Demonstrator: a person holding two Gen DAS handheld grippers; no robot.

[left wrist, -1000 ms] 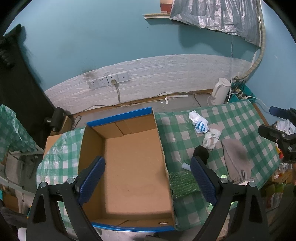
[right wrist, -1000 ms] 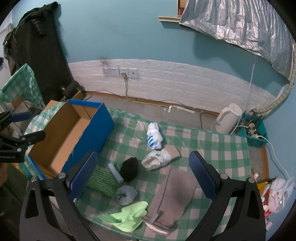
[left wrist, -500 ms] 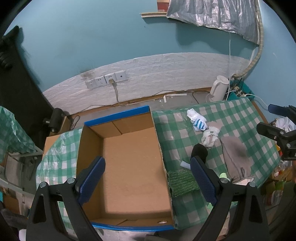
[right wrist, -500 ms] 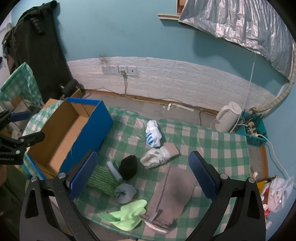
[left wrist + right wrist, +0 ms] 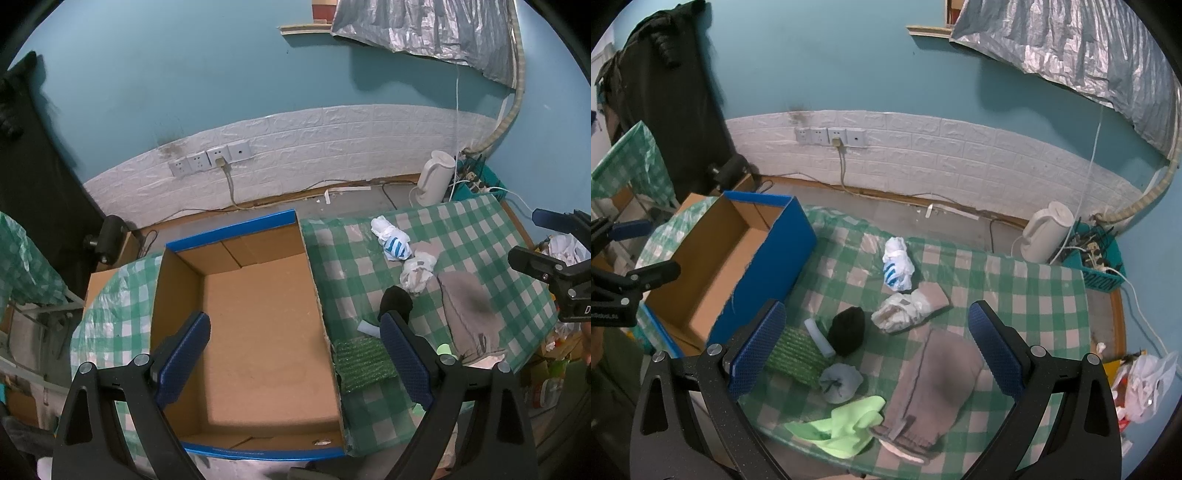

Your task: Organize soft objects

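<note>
Beneath wide-open, empty left gripper (image 5: pixel 295 341): empty blue-edged cardboard box (image 5: pixel 255 328). Below right gripper (image 5: pixel 873 345), likewise spread and empty: black rolled sock (image 5: pixel 846 329), grey fabric bundle (image 5: pixel 840 382), lime cloth (image 5: pixel 842 424). Barely shifted since a second ago; sorting apparently not begun.

- Left wrist view: my camera sits high, looking down and forward over the open cardboard box (image 5: pixel 255 325), which fills the near centre; wall behind.
- Right wrist view: my camera is high over the checked table (image 5: pixel 1015 291), facing the same wall; the soft items lie close below.
- Shared: box (image 5: pixel 738 266), table (image 5: pixel 347 266), black bundle (image 5: pixel 396 301) (image 5: pixel 847 330), kettle (image 5: pixel 434 177) (image 5: pixel 1049 230).
</note>
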